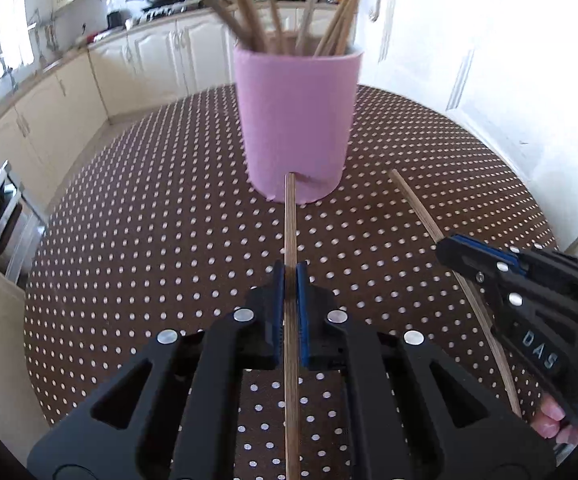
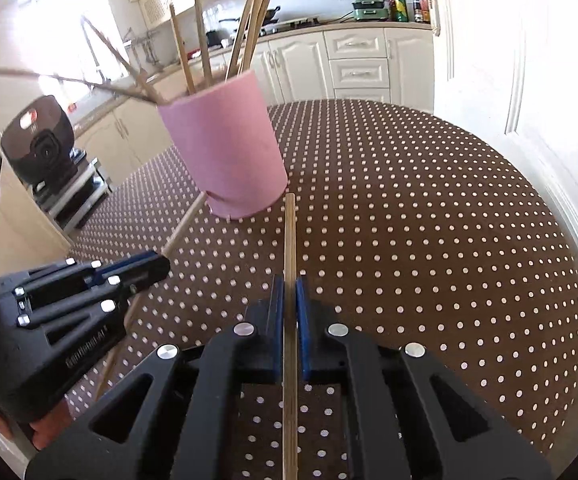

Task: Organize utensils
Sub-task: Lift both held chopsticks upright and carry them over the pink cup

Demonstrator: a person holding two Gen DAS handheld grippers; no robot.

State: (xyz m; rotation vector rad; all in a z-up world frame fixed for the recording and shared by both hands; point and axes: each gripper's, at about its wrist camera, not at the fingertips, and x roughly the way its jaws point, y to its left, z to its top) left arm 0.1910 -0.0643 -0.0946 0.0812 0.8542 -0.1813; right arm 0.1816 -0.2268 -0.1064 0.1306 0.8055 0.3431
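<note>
Gripping one wooden chopstick in each tool, I had both sticks pinched between blue pads. In the left wrist view, the left gripper (image 1: 290, 276) filled the bottom centre of the frame, its jaws pressed together on the left chopstick (image 1: 290, 220), which ran straight up the middle to end just in front of the pink cup (image 1: 295, 120). At the lower right of that frame sat the right gripper (image 1: 455, 246), clamped on the right chopstick (image 1: 415, 204), whose tip pointed toward the cup from near its base. The right wrist view mirrored this, with its own stick rising up the centre and the other tool at lower left. The cup stood upright on the brown polka-dot tablecloth (image 1: 149, 240) at upper centre, already holding a spread of other chopsticks (image 1: 309, 16) that leaned out past the top edge. A kitchen counter (image 1: 137, 28) with pale cabinets lay behind, upper left. I judged the step in hand to be carrying this pair to the cup. The next move, as I read it, called for raising both tips above the rim, tilting them downward, and releasing only once they were inside, without knocking the leaning sticks.
</note>
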